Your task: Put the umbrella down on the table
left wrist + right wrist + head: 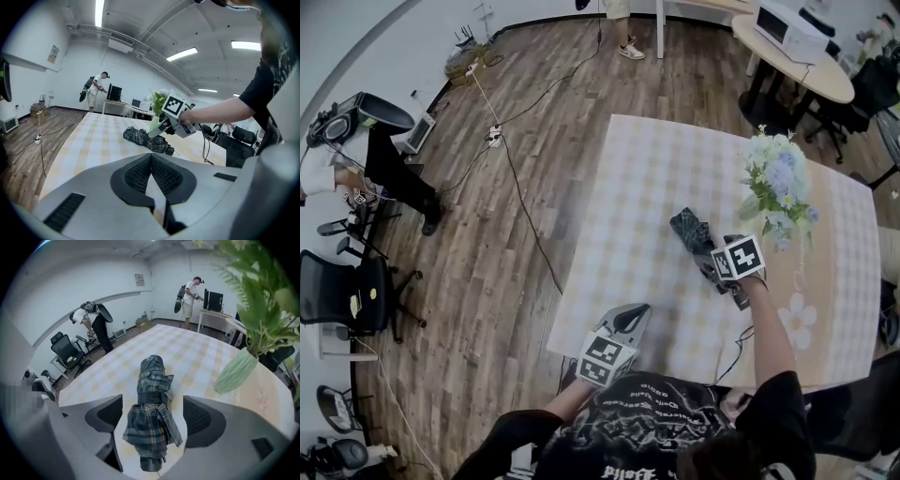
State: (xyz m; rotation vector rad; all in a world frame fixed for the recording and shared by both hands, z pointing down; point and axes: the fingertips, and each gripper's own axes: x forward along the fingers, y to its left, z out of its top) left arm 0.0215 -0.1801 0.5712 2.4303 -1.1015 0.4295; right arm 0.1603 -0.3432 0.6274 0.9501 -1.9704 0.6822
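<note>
1. Umbrella (151, 408): folded, plaid, strapped round its middle. It is lying flat on the checked bench (619, 187), with its dark end cap pointing toward your right gripper and the vase of flowers (778, 187) standing near.
2. Right gripper (157, 414): you are holding it tilted down over the umbrella's near end with the jaws standing wide. The umbrella is lying between them, but neither pad is pressing on it.
3. Left gripper (151, 157): you are holding it low by the near edge of the bench, well apart from the umbrella. The jaws are meeting and nothing is sitting between them.
4. Step in hand: this reads as the release. The umbrella appears to be resting on the bench by its own weight, so the placing looks all but done.
5. Next move, as a judgement: it is calling for you to draw the right gripper clear along its own line. You should be keeping both pads off the loose fabric folds and the strap, and staying wide of the vase on that side.
</note>
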